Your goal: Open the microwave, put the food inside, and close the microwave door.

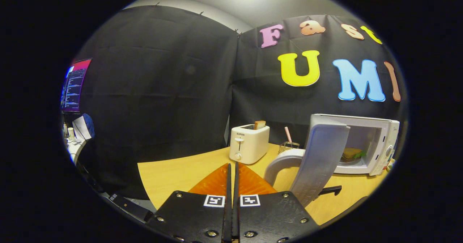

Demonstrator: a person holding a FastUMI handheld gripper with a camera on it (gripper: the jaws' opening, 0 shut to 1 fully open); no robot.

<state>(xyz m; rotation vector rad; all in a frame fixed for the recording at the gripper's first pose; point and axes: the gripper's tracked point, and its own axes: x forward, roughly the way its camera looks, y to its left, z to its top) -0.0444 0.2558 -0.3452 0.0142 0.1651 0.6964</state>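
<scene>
Wooden surface (173, 174) has the microwave (376, 141) at its far right corner, door (320, 160) swung wide w/ the handle facing the tongs (232, 170). Food (351, 153) is already inside on the turntable, so prob only closing is left. Tongs are pressed together, empty, near the door's handle. Toaster (249, 143) sits at the back edge.

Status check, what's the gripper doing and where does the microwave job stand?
Gripper jaws shut, empty. Microwave door wide open, food inside. Door swung out to the right of the jaws; toaster beyond them.
</scene>
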